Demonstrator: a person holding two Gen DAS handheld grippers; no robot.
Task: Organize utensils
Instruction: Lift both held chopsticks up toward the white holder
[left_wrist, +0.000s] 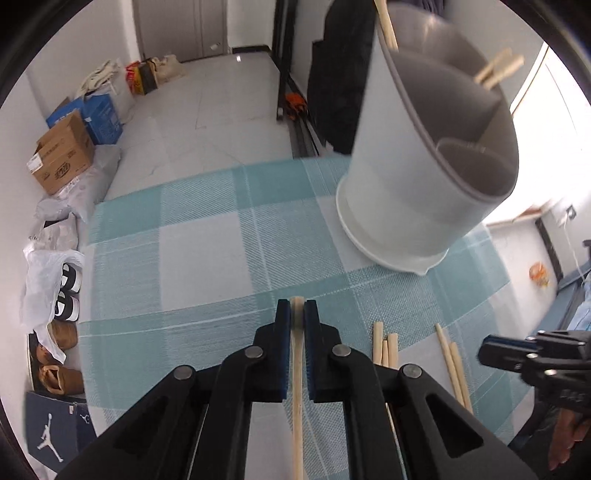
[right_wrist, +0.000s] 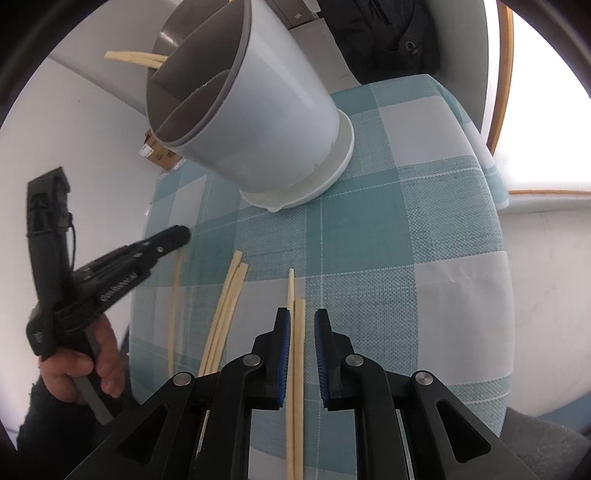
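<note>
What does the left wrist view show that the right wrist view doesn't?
Left wrist only: the left gripper shut on a chopstick, plus boxes and shoes on the floor.

Right wrist only: the right gripper open over a chopstick pair, the hand holding the left gripper, and a window.

Both: the holder with chopsticks in it, loose chopsticks and the checked cloth.

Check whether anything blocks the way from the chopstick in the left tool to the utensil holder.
Nothing visible does. The left tool grips one chopstick, and only bare checked tablecloth lies between it and the utensil holder.
</note>
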